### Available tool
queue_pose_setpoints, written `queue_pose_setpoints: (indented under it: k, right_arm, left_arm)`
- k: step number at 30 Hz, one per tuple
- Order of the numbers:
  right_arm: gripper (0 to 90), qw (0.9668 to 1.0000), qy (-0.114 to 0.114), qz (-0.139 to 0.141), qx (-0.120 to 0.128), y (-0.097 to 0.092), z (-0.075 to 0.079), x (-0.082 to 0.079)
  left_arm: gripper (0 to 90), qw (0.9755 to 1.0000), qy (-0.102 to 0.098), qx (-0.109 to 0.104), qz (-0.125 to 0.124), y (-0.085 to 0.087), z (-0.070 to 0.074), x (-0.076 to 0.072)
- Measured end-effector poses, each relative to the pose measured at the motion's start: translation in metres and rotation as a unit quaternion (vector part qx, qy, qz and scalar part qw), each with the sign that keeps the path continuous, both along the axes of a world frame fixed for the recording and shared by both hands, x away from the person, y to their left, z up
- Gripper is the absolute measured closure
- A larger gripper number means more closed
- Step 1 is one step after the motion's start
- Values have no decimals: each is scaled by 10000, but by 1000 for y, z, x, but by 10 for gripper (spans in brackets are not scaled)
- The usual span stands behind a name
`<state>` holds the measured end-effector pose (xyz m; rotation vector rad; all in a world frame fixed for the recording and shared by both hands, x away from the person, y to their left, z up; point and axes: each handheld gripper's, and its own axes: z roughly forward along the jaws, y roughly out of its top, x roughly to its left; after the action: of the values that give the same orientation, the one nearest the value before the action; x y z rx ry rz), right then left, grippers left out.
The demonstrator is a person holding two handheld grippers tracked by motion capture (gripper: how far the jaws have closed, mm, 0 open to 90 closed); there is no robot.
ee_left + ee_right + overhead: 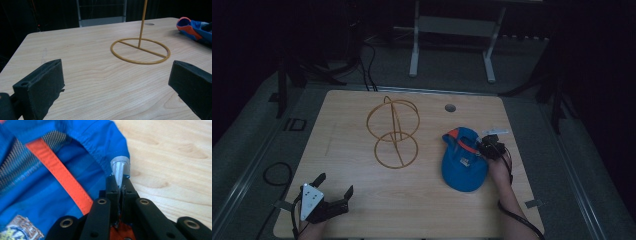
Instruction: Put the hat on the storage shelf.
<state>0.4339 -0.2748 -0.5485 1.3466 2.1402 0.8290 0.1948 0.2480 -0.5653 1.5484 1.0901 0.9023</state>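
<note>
Wood table (362, 200): R gripper (119, 185) fingers clamp blue cap (462, 162) rim; L gripper (333, 185) fingers apart, empty.

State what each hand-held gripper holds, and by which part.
The right hand-held gripper is shut on the blue cap, pinching its rim edge by a small grey tag. The left hand-held gripper is open and holds nothing.

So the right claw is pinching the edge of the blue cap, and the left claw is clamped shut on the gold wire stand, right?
Not quite. The left claw is open and holds nothing, apart from the gold wire stand, as the left gripper view shows. The right claw does pinch the blue cap.
</note>
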Motion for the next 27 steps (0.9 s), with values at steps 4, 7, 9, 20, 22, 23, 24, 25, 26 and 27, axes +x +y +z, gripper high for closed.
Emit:
queue_pose_setpoints:
  k: [4,7,9,20,22,23,24,25,26,27]
  right_arm:
    - [875,9999,-109,6,61,0,8,-2]
    - [876,9995,-267,97,107,1,23,-6]
    - [876,9993,-338,148,103,2,29,-8]
    - [878,9957,-828,383,160,8,72,-22]
    - [878,9943,-954,434,177,10,82,-27]
    - [878,9938,-995,458,183,10,86,-28]
    - [879,9931,-1056,479,195,11,91,-30]
    - [879,9914,-1170,545,205,12,102,-33]
    - [879,9914,-1170,545,205,12,102,-33]
    - [879,9904,-1244,558,208,12,108,-35]
  left_arm:
    - [3,10000,3,-46,19,0,0,0]
    - [4,10000,11,-3,36,0,0,1]
    - [4,10000,-3,11,20,0,0,1]
    - [4,9999,124,83,48,-2,-1,2]
    - [4,9999,118,74,40,-2,-1,2]
    - [4,9999,128,82,53,-2,-1,2]
    - [4,9999,123,83,53,-2,-1,2]
    - [4,9999,129,42,56,-3,-1,3]
    - [4,9999,129,42,56,-3,-1,3]
    - [4,9999,137,43,77,-3,-1,3]
